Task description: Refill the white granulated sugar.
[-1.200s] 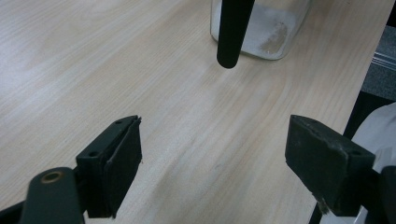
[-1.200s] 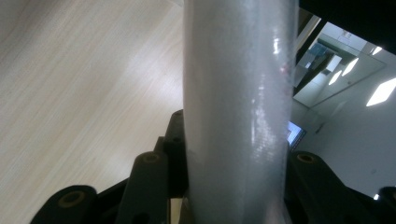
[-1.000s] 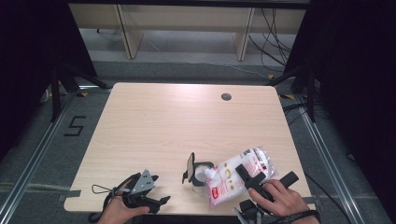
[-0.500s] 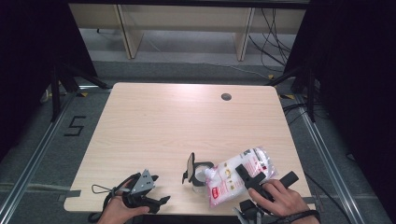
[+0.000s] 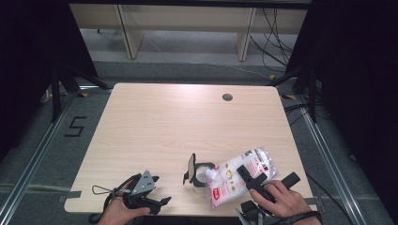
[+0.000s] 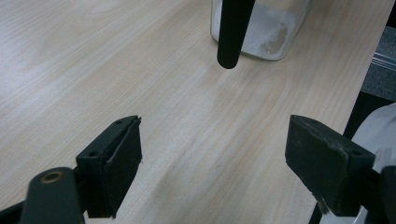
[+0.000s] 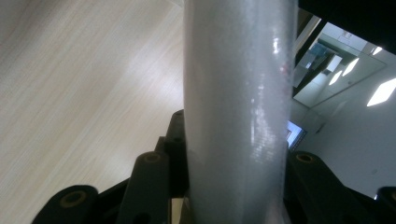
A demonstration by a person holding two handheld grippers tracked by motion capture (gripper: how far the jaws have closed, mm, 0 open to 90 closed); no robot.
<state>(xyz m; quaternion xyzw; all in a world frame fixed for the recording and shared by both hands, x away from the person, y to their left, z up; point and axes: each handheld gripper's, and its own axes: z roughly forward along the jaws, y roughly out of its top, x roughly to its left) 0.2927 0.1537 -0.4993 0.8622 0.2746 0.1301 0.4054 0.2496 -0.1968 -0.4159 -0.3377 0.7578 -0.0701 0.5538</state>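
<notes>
Near the table's front edge stands a small clear jar (image 5: 202,174) with its black flip lid (image 5: 190,167) swung open to the left. A white plastic bag (image 5: 239,176) with a red label lies tilted against it, one corner at the jar's mouth. My right gripper (image 5: 253,180) is shut on this bag; in the right gripper view the pale bag (image 7: 238,107) runs up between the jaws of the right gripper (image 7: 233,186). My left gripper (image 5: 159,202) rests low at the front left, open and holding nothing. Ahead of the left gripper (image 6: 212,168) is the jar (image 6: 266,32), white powder inside, and the black lid (image 6: 232,32).
The light wood table (image 5: 178,122) has a round cable hole (image 5: 227,97) at its far right. Its front edge runs just under both hands. Behind the table stands a low shelf unit (image 5: 187,28), and a "5" (image 5: 75,126) is marked on the floor at the left.
</notes>
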